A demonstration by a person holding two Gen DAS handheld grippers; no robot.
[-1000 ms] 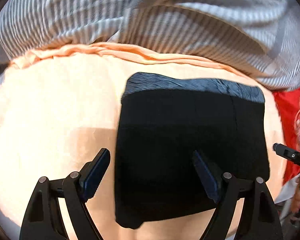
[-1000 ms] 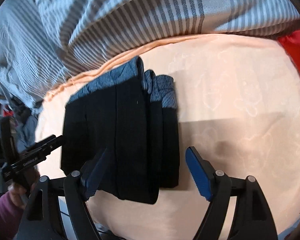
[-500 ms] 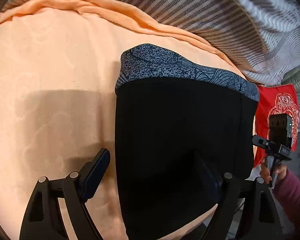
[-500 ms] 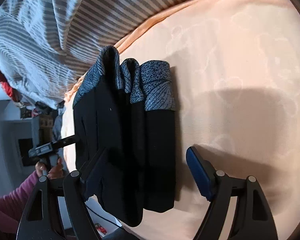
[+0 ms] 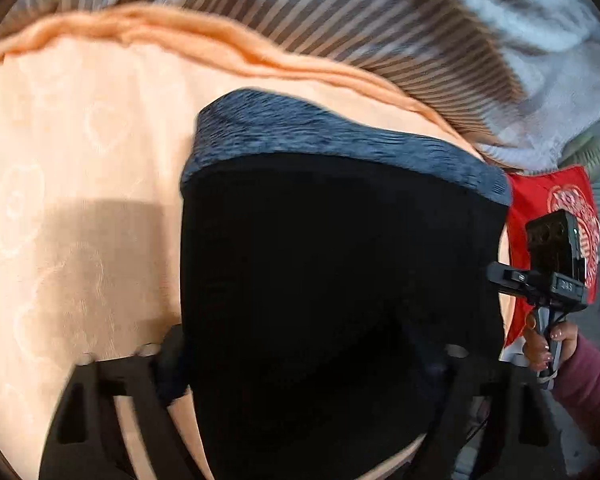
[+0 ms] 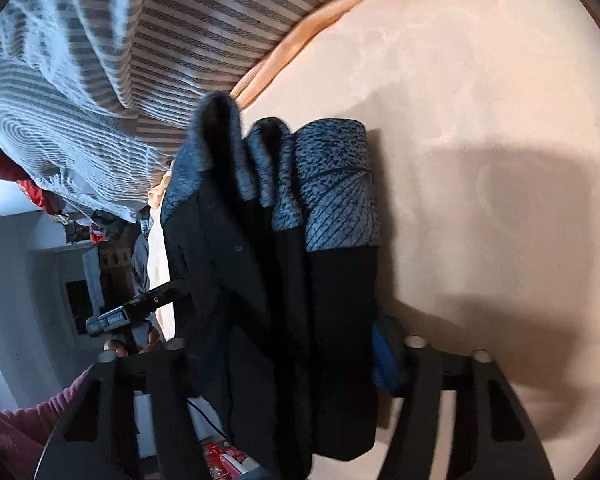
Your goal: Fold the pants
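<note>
The peach bedsheet [image 5: 80,160] covers most of both views, and the striped duvet [image 5: 380,28] is heaped along its far edge, close behind the folded pants [image 5: 340,260], so a push forward would run the stack into that heap and rumple it. The pants sit near the bed's edge as a thick black stack, the grey patterned waistband [image 6: 336,184] showing several layers side by side in the right wrist view. Both tools have their jaws wide apart and straddle the near end of the stack; neither clamps it. The left gripper [image 5: 304,376] is blurred and largely hidden behind black cloth, so whether its fingers touch the fabric is hard to say. The right gripper [image 6: 288,364] shows a blue pad [image 6: 384,360] just beside the stack's right side. My worry is that closing on only the outer layers and lifting would let the inner folds slide out and fan open; dragging could also tip the stack off the near edge. A red cloth [image 5: 556,208] hangs beyond the bed, clear of the work.
</note>
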